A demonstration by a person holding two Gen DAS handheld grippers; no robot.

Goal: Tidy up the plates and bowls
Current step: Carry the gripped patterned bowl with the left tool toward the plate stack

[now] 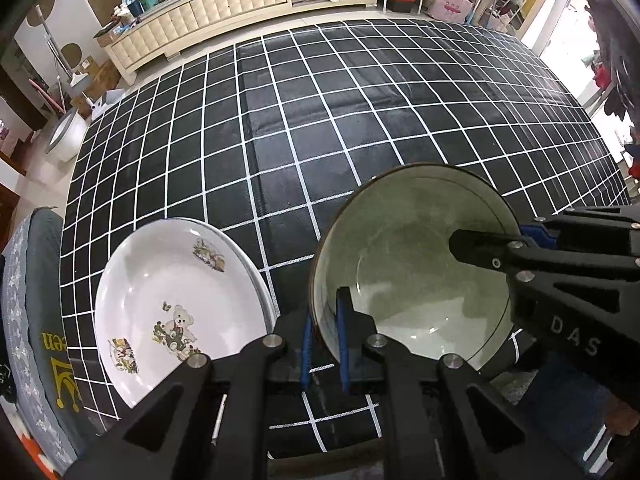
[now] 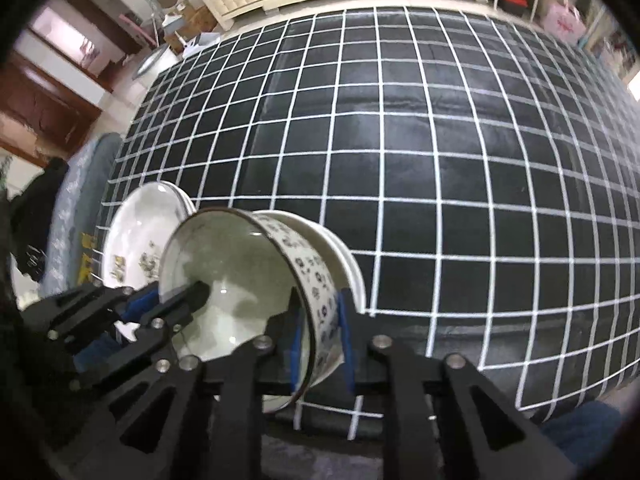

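I grip the bowl (image 1: pixel 412 264) rim with both grippers, left gripper (image 1: pixel 325 344) and right gripper (image 2: pixel 320 344) clamped on opposite edges, just right of the plates (image 1: pixel 176 304). I should level it before setting down.

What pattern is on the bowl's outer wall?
Small dark-blue flowers on white, on the bowl; clearest in the right wrist view.

White bowl (image 2: pixel 320 292), blue floral band, seemingly.
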